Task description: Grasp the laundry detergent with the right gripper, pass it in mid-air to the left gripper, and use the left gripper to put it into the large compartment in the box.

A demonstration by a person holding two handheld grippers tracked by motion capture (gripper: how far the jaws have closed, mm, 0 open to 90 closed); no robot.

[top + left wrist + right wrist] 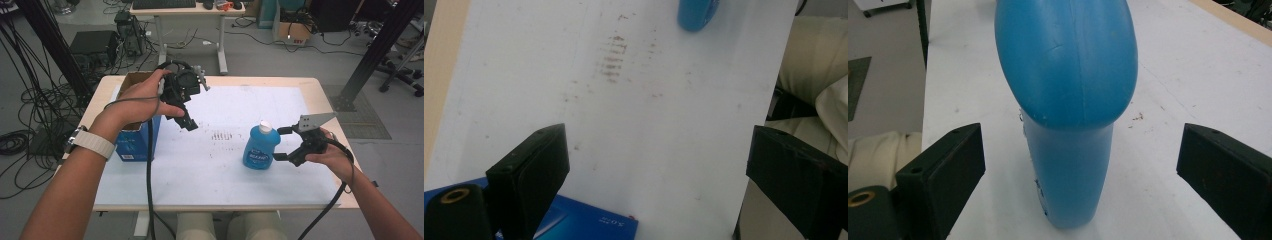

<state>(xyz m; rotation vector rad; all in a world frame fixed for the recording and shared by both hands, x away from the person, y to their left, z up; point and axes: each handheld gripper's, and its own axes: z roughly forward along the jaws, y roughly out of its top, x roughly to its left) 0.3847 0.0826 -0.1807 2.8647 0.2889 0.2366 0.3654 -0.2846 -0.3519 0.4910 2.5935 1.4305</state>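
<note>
The blue bottle (261, 147) stands upright on the white mat (220, 165), between the spread jaws of the right gripper (281, 144) — not touching it. The left gripper (189, 122) hangs above the blue box (135, 142) — jaws apart, holding nothing.

Each hand carries a black two-jaw gripper: the left gripper (187, 122) has a bulky black body with a grey metal bracket on top, and the right gripper (286, 144) bears a grey three-cornered plate (315, 121). The jaws are blocky black pads with small screw holes, and a brass-rimmed hole sits beside each. A black cable (148, 165) trails from each gripper; the person's forearms are unsleeved, with a white wristband (93, 143) on the left wrist.
</note>
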